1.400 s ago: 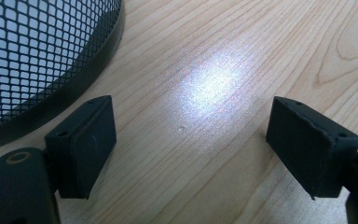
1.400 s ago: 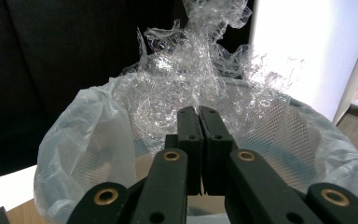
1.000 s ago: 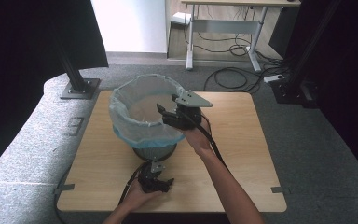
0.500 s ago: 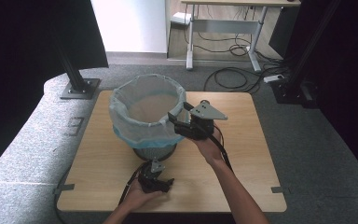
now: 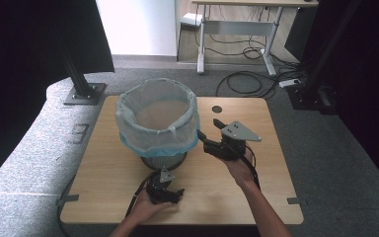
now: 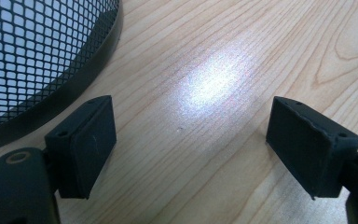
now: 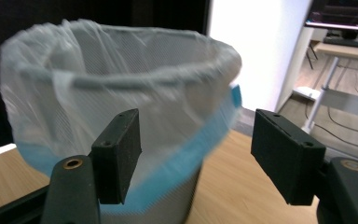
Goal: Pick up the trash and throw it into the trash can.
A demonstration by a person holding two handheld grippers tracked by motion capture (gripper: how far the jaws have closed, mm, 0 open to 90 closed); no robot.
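Tongs first: the right gripper (image 5: 208, 134) hangs above the table (image 5: 271, 163), jaws spread wide with nothing between them, aimed left at the bin (image 5: 158, 126) and just short of its bag (image 5: 177, 136). Its grey plate (image 5: 240, 132) rides on top, and a hand (image 5: 239, 165) holds it from behind. The left gripper (image 5: 170, 195) sits low at the near edge in the other hand (image 5: 148, 205), jaws also wide apart over bare wood, beside the bin's mesh base (image 6: 37, 60). The bin stands upright near the table's middle, mouth up, its long axis vertical. A pale bag with a blue hem (image 7: 200, 140) folds over the rim.
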